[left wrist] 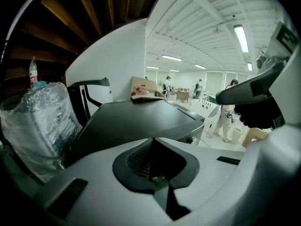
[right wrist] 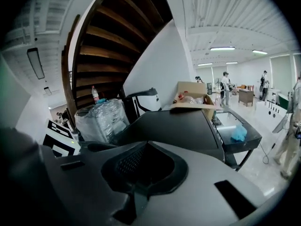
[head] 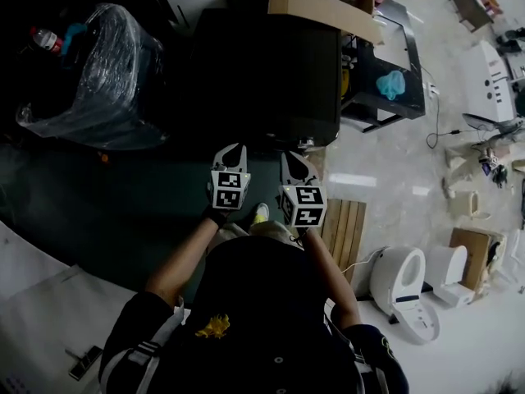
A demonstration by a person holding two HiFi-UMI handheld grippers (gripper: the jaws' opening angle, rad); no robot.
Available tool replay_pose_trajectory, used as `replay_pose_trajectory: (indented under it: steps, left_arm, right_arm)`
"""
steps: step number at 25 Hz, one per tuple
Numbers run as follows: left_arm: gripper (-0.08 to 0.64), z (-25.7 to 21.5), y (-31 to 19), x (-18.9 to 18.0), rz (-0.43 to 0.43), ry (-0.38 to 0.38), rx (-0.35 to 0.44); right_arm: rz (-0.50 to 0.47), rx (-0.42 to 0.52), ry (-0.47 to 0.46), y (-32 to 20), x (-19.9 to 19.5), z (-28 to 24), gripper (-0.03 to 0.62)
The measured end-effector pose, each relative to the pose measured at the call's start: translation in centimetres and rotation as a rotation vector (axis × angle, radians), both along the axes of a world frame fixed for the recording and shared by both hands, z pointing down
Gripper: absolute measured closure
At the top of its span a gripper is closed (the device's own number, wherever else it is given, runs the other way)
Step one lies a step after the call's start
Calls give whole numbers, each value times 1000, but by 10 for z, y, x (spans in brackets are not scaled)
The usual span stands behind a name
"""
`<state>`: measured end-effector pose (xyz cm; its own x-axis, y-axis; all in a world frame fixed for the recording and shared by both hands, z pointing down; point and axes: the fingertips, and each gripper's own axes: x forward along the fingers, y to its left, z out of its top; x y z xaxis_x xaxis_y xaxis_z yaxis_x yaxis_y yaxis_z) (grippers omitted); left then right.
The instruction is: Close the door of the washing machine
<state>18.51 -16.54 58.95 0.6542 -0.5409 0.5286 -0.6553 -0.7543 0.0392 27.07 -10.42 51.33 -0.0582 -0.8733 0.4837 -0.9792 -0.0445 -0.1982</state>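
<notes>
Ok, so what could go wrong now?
The cardboard box sits on top of the washing machine, at its back edge; a hard bump might knock it off. The wooden slat board lies near the person's shoe, a trip hazard. The left gripper and right gripper are shut and empty; the door isn't in view, so it may not be latched.

Off-task surroundings, logged from my remote station.
I note a plastic-wrapped bundle well ahead and left of the left claw, with a red-capped bottle at its far side. Well ahead of the right claw sits an open cardboard box. Ahead-right of that claw stands a black trolley carrying a teal cloth. A slatted wooden board lies on the floor just right of it, and white toilet units sit farther right.
</notes>
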Motion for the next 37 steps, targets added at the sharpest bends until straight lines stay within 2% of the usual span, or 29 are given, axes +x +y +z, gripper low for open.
replay_pose_trajectory:
  steps: [6, 11, 15, 23, 30, 37]
  left_arm:
    - [538, -60, 13, -8, -29, 107, 99]
    - [538, -92, 11, 4, -27, 161, 162]
    - [538, -109, 6, 7, -3, 175, 200]
    - [538, -129, 9, -3, -10, 206, 224]
    - [538, -140, 18, -4, 21, 219, 238]
    - [540, -136, 45, 4, 51, 239, 188]
  right_arm:
    - [-30, 68, 71, 1, -12, -35, 565]
    - [-46, 97, 125, -4, -8, -53, 565]
    - [-85, 112, 191, -9, -10, -67, 565]
    - [-65, 152, 213, -7, -11, -84, 565]
    - [-64, 176, 219, -3, -20, -89, 565]
    - [-56, 94, 181, 18, -20, -60, 565]
